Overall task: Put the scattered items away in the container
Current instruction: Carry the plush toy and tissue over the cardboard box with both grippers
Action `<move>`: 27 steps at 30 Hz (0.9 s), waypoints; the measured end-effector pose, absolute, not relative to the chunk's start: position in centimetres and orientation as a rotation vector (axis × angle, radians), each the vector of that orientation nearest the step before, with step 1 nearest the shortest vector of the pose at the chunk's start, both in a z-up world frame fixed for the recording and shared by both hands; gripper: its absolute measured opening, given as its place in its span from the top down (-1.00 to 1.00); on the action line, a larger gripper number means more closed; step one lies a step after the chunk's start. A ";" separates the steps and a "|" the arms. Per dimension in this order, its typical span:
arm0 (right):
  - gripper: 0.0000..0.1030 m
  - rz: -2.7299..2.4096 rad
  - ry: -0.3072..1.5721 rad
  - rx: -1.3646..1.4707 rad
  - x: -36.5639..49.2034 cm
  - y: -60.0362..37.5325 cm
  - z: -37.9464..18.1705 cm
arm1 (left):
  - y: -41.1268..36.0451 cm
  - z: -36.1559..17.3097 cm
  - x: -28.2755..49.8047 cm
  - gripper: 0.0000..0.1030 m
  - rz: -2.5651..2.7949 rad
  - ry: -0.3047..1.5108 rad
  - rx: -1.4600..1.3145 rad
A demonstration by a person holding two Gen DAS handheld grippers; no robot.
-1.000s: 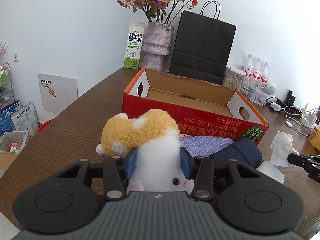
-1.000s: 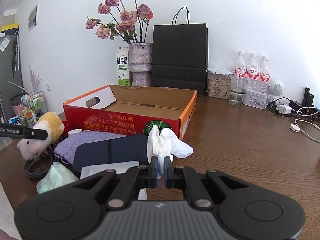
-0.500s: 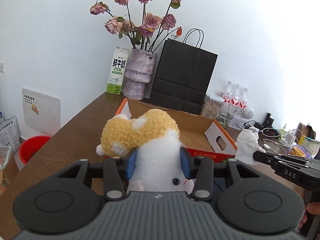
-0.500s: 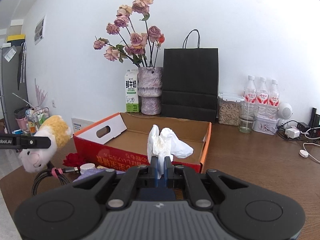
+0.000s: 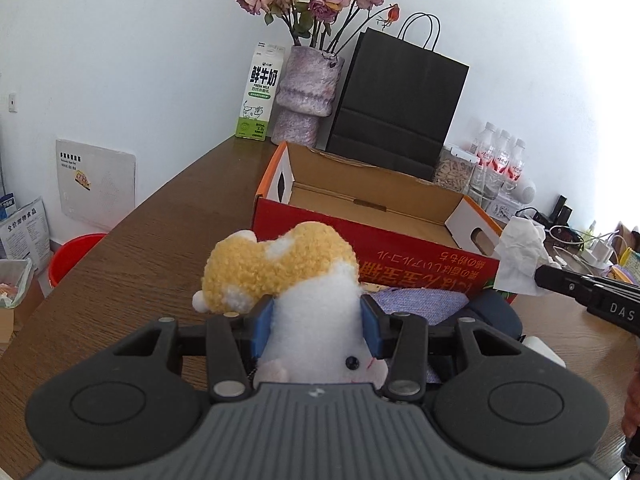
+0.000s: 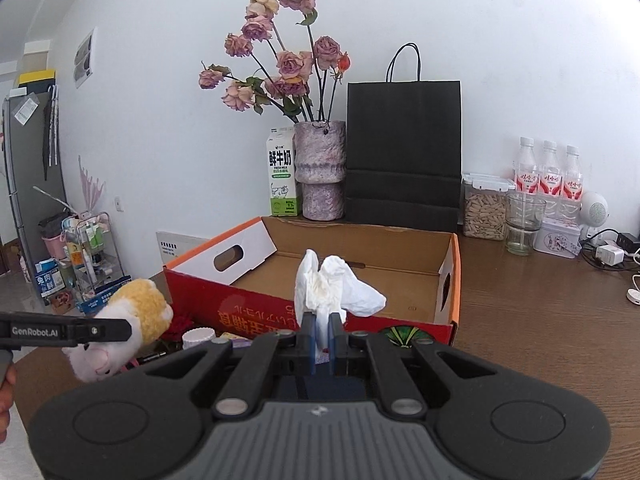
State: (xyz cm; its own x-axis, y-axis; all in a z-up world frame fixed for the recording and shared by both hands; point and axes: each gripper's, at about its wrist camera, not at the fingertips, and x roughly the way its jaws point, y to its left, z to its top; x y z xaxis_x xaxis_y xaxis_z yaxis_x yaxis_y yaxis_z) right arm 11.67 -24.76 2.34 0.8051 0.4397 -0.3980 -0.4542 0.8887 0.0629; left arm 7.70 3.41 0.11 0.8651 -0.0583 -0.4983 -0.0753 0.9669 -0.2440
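Observation:
My left gripper is shut on a plush toy, white-bodied with a fuzzy yellow back, held in the air just short of the red near wall of the open cardboard box. The right wrist view shows the same plush toy at the left, pinched by the left gripper. My right gripper is shut on a crumpled white tissue, raised in front of the cardboard box. In the left wrist view the tissue hangs off the box's right corner. Nothing shows on the visible box floor.
A lilac fabric pouch and a dark blue case lie before the box. Behind it stand a milk carton, a vase of dried roses and a black paper bag. Bottles, a jar, a glass and cables sit right.
Both grippers have lifted their loads off the table and come closer to the box. The tissue now hangs over the box's front wall; the plush is raised before the red wall.

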 end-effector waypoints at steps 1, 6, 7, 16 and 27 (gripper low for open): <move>0.90 0.477 0.421 -0.035 11.6 -24.8 2.2 | 3.4 0.1 7.6 0.10 0.010 0.521 -0.255; 0.90 0.468 0.425 -0.028 11.4 -25.3 2.1 | 3.0 1.3 6.5 0.21 -0.013 0.445 -0.233; 0.90 0.467 0.423 -0.027 11.4 -25.3 2.1 | 3.0 1.8 6.3 0.24 -0.023 0.422 -0.229; 0.90 0.470 0.425 -0.015 11.1 -25.5 2.1 | 2.7 1.1 6.9 -0.01 -0.013 0.536 -0.230; 0.90 0.484 0.440 0.007 10.5 -26.7 1.3 | 1.3 -1.3 9.7 0.07 0.079 0.665 -0.275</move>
